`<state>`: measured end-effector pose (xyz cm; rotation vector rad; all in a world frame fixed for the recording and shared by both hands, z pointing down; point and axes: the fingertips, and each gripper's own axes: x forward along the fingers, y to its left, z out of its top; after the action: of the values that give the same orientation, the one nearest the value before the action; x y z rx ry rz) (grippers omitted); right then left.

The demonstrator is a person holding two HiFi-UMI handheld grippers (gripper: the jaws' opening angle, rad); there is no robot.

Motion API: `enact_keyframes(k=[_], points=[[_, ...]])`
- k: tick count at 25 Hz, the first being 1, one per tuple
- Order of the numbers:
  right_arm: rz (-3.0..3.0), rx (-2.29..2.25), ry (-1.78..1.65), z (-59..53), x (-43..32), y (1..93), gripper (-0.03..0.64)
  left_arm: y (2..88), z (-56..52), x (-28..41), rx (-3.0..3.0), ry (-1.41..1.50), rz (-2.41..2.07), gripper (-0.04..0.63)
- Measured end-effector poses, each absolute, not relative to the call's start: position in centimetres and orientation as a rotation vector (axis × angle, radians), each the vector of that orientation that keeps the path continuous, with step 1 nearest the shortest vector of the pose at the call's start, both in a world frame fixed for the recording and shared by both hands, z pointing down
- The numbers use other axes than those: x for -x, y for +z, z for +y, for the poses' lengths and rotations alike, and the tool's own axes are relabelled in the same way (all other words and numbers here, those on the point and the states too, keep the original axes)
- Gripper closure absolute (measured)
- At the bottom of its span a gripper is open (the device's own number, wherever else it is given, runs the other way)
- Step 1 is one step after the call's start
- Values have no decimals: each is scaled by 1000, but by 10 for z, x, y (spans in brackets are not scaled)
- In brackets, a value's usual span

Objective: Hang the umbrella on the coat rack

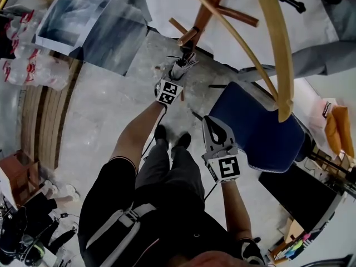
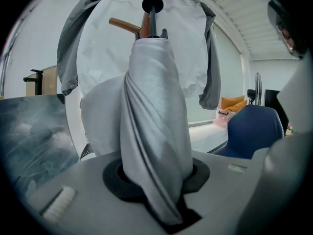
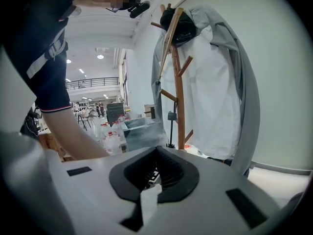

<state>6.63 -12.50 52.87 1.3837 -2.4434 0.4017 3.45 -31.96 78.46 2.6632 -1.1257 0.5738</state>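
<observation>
Left gripper view | left claw [image 2: 155,177] grasping umbrella [image 2: 154,111] | right claw [image 3: 155,166] clenched, empty

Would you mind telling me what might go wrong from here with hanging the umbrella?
The left gripper clamps the umbrella by its loose folded fabric, so it may slip or twist. The coat draped over the coat rack crowds its pegs, so the umbrella could snag it or miss a peg.

No legible text, brand, number; only coded square markers on left gripper [image 1: 184,64], right gripper [image 1: 214,128].
</observation>
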Motion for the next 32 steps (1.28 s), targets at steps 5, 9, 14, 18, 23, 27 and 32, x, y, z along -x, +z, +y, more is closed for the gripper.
enact_keyframes(k=[5,9,14,18,23,27,32], points=[[-2468,-1393,386,-126,-63,531,615,788,-324,-38,-2683,567,-1130,472],[-2468,-1394,385,-124,-63,534,615,786,-329,-41,-2685,561,-1137,465],[-2421,-1374,433,-118,-64,539,615,786,-330,-42,-2685,541,-1146,454],[-2476,-1409,395,-123,-63,535,615,783,-331,-43,-2685,534,-1149,439],[-2459,-1407,410,-122,-63,538,615,780,-333,-45,-2681,532,-1157,414],[-2469,-1403,400,-123,-63,536,615,778,-331,-45,-2687,530,-1161,371],[-2466,-1401,391,-123,-66,537,615,767,-328,-44,-2699,504,-1159,291]])
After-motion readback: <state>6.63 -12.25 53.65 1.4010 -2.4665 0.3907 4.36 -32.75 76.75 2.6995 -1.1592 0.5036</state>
